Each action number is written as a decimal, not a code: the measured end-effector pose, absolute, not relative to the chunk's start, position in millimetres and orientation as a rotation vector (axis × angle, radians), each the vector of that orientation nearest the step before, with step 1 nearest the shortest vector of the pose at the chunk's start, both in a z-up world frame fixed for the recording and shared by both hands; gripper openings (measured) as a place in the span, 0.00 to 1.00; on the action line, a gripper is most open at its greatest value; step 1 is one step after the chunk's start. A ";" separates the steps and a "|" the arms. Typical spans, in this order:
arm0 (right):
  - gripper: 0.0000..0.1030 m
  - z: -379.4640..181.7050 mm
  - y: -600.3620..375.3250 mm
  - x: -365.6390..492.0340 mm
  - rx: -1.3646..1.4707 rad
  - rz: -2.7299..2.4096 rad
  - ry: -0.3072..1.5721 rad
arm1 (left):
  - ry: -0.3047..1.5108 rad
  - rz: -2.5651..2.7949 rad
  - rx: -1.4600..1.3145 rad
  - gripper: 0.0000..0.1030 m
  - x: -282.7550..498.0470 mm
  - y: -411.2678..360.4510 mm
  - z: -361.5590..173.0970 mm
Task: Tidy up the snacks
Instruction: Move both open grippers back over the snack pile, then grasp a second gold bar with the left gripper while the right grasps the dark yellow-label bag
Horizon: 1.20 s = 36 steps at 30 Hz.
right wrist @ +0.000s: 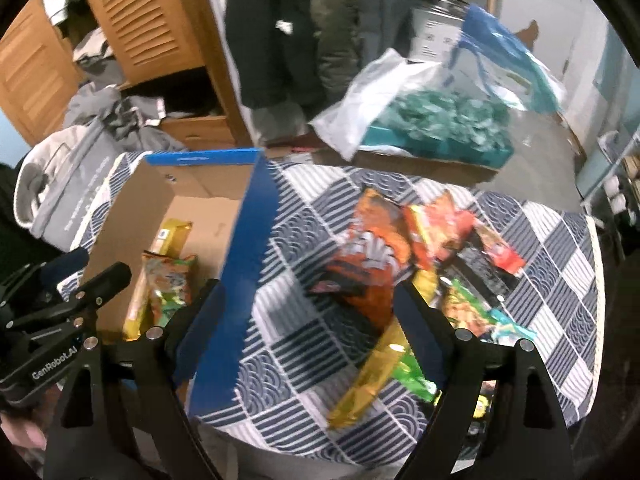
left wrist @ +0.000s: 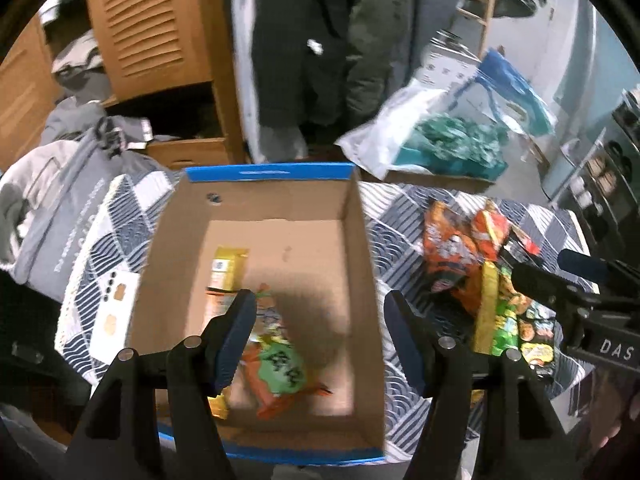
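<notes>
Quilted table (right wrist: 304, 344) carries a blue-rimmed cardboard box (left wrist: 360, 240) at its left edge, w/ bare floor toward the far wall. Snack pile (right wrist: 420, 264) sits right of centre; a few packets (left wrist: 276, 364) lie inside the box. Left gripper (left wrist: 320, 344) gapes over the box, right gripper (right wrist: 308, 336) wide over cloth, both empty.

Snack count, both views
One cardboard box (left wrist: 176, 240) with three snack packets (left wrist: 276, 364) inside; loose pile (right wrist: 420, 280) beside it, number unclear.
</notes>
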State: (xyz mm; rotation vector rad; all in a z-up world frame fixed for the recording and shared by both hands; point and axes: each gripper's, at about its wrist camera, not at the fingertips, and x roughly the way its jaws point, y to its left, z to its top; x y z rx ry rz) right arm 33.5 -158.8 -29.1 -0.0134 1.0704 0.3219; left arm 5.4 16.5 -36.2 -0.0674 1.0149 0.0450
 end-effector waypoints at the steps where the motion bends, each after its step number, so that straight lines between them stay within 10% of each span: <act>1: 0.83 -29.5 -163.0 32.6 -0.008 0.313 1.071 | 1.022 0.032 -0.067 0.66 6.6 11.1 -37.0; 36: 0.82 -112.0 -329.3 17.3 0.146 0.009 1.253 | 1.219 -0.152 0.109 0.69 28.5 -119.8 -106.0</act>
